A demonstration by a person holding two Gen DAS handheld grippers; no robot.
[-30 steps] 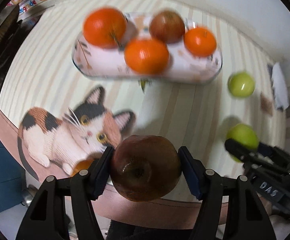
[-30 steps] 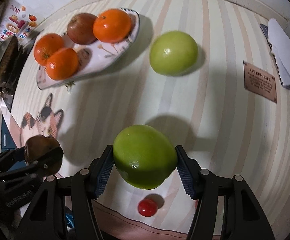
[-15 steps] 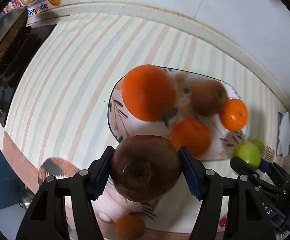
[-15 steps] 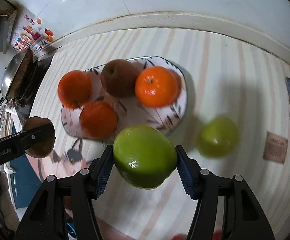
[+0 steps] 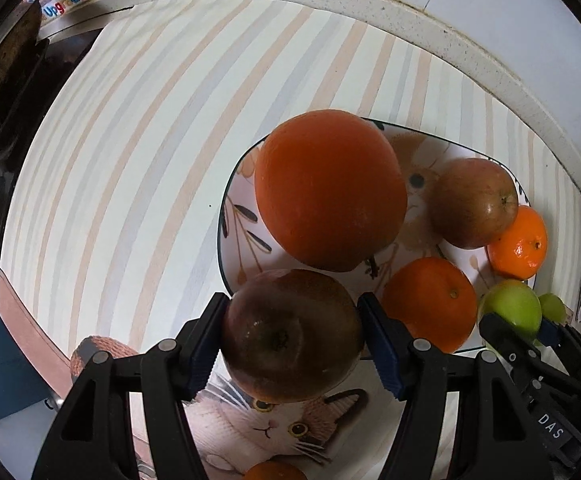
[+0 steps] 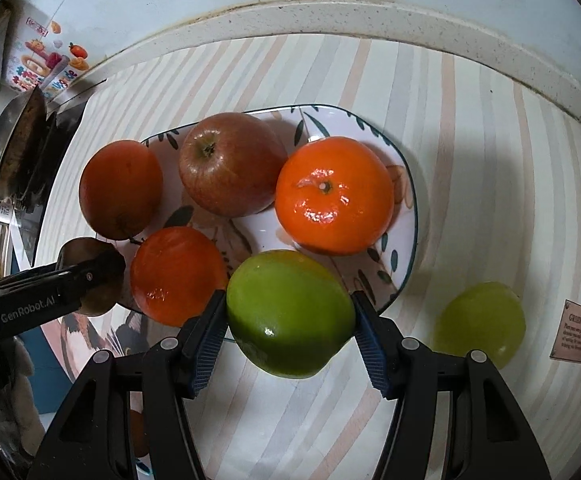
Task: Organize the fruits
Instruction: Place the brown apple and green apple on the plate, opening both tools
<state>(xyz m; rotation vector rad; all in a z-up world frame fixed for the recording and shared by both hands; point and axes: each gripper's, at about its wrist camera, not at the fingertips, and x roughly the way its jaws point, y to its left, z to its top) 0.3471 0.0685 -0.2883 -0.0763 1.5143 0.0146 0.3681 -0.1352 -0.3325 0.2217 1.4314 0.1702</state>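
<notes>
My left gripper (image 5: pixel 292 336) is shut on a dark red apple (image 5: pixel 290 332) and holds it over the near left edge of the patterned plate (image 5: pixel 246 216). My right gripper (image 6: pixel 288 316) is shut on a green apple (image 6: pixel 290 312) over the plate's near rim (image 6: pixel 408 240). The plate holds three oranges (image 6: pixel 334 196) and a red apple (image 6: pixel 230 164). A second green apple (image 6: pixel 480 324) lies on the striped cloth to the right of the plate. The left gripper also shows in the right wrist view (image 6: pixel 90 276), at the plate's left.
A cat picture (image 5: pixel 274 428) is printed on the cloth near the front edge, with a small orange (image 5: pixel 276 472) by it. A pan and stove (image 6: pixel 18 144) stand at the far left. A brown label (image 6: pixel 572 334) and folded cloth lie at the right.
Both grippers have moved forward and closer to the plate with their apples still held. The plate and its fruit now fill the middle of both views.
</notes>
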